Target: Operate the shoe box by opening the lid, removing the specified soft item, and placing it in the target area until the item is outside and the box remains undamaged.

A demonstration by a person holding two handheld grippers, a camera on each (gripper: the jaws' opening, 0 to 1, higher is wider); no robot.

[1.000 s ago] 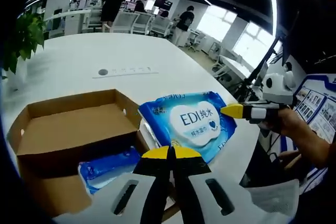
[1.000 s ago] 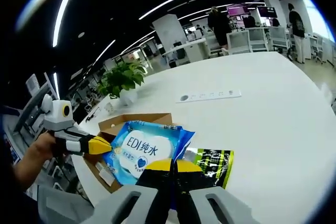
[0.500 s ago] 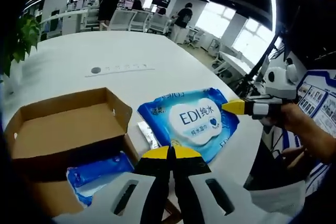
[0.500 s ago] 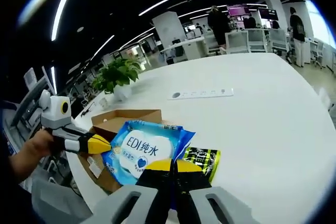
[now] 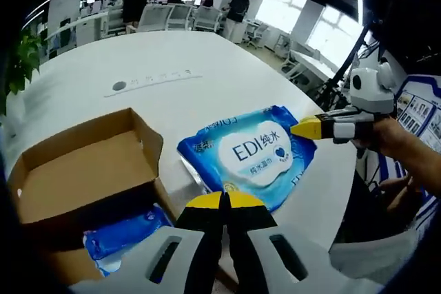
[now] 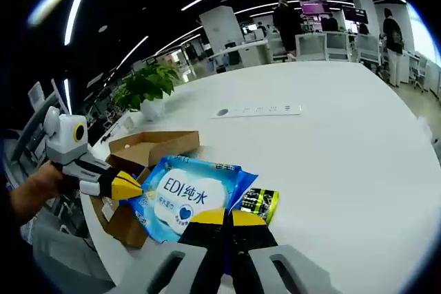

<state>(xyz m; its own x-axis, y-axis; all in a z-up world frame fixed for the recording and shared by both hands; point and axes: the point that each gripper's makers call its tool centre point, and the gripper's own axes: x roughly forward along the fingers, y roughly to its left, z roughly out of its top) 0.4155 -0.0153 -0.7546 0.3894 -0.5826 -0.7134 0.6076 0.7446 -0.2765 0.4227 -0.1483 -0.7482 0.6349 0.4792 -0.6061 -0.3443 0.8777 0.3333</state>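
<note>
In the left gripper view, the left gripper (image 5: 224, 201) rises from the bottom with its yellow-tipped jaws pressed together on the near edge of a glossy blue soft pack of wet wipes (image 5: 247, 155), whose white oval label reads "EDI纯水" with smaller characters and a small blue heart beneath it; the smaller print is too fine to read. The pack is held above the white round table (image 5: 165, 56), just beside the open brown cardboard shoe box (image 5: 83, 173), and so is outside the box. From the right, the right gripper (image 5: 303, 129), held in a person's hand (image 5: 389, 139), pinches the pack's far corner with its yellow tips. Below the box lid a second blue plastic packet (image 5: 120, 232) shows in part, its print unreadable and its lower end cut off by the left gripper's body. A flat white power strip (image 5: 151, 80) lies further off on the table. In the right gripper view, the right gripper (image 6: 224, 215) has its jaws closed on the same wipes pack (image 6: 186, 194), label "EDI纯水" facing up, while the left gripper (image 6: 127, 187) grips the opposite corner. Beside the pack lies a small green-and-black packet (image 6: 258, 202) with white lettering too small to read, partly hidden under the pack. The cardboard box (image 6: 148, 149) sits behind, near a potted green plant (image 6: 145, 87).
</note>
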